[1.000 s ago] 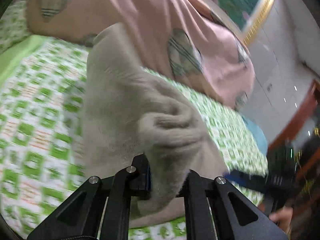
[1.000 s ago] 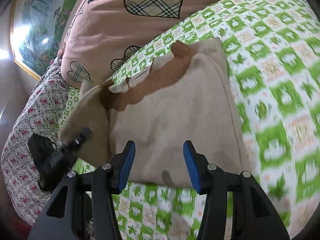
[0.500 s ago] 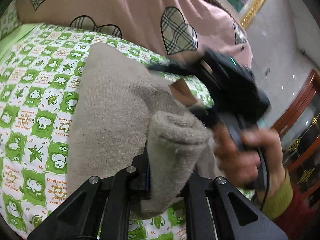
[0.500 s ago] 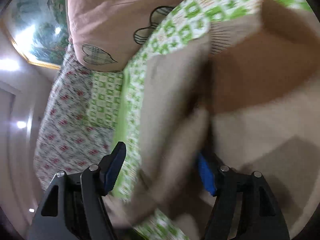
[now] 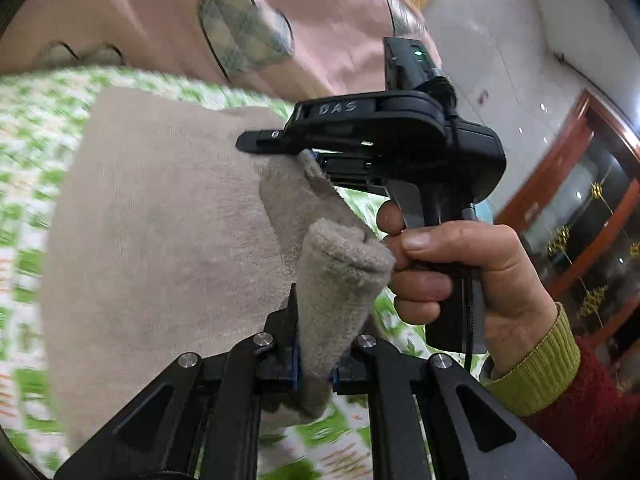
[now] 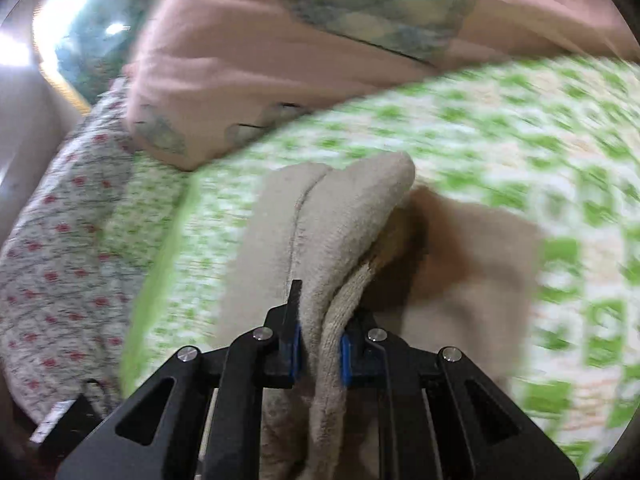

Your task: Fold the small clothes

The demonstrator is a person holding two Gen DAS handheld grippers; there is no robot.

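Both grippers, left [image 5: 314, 364] and right [image 6: 320, 352], jaws clamped on beige sweater [image 5: 160, 220], lifted off green checked bedsheet [image 6: 500, 120].

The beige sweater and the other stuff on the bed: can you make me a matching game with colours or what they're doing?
Things:
1. beige sweater
2. pillow
3. bedsheet
4. right gripper

Descriptions:
A. green and white checks
B. shut on a fold of cloth
C. pink with plaid hearts
D. lying on the bed, pinched at two spots

Pairs: 1-D, 2-C, 3-A, 4-B
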